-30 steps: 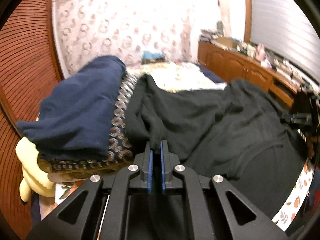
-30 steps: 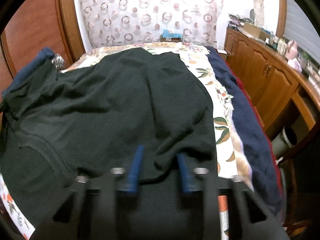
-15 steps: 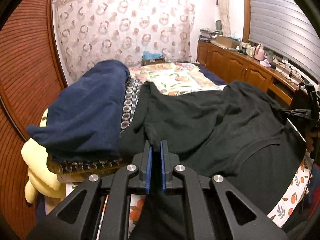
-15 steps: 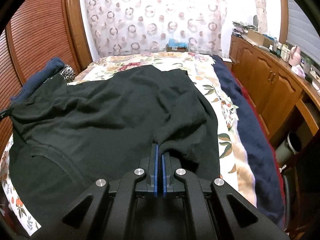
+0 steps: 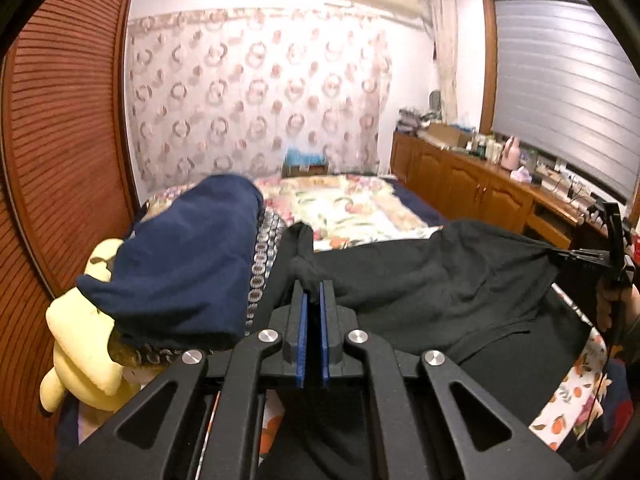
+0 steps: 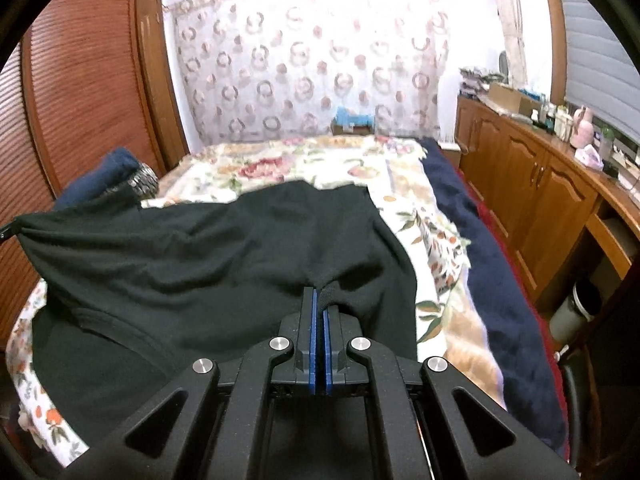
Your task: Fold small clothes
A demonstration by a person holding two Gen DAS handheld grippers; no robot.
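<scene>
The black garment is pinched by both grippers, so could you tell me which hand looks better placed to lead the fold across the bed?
Probably the right. The right gripper holds the black garment beside open bedspread, while the left gripper is hemmed in by the navy bundle.

Your left claw (image 5: 313,300): blue pads, black frame. Black garment (image 5: 420,280) ahead. Navy cloth (image 5: 180,256) to its left, yellow plush (image 5: 80,344) below. Floral white bedspread (image 6: 320,168) beyond your right claw (image 6: 319,304); navy blanket (image 6: 500,272) right.
</scene>
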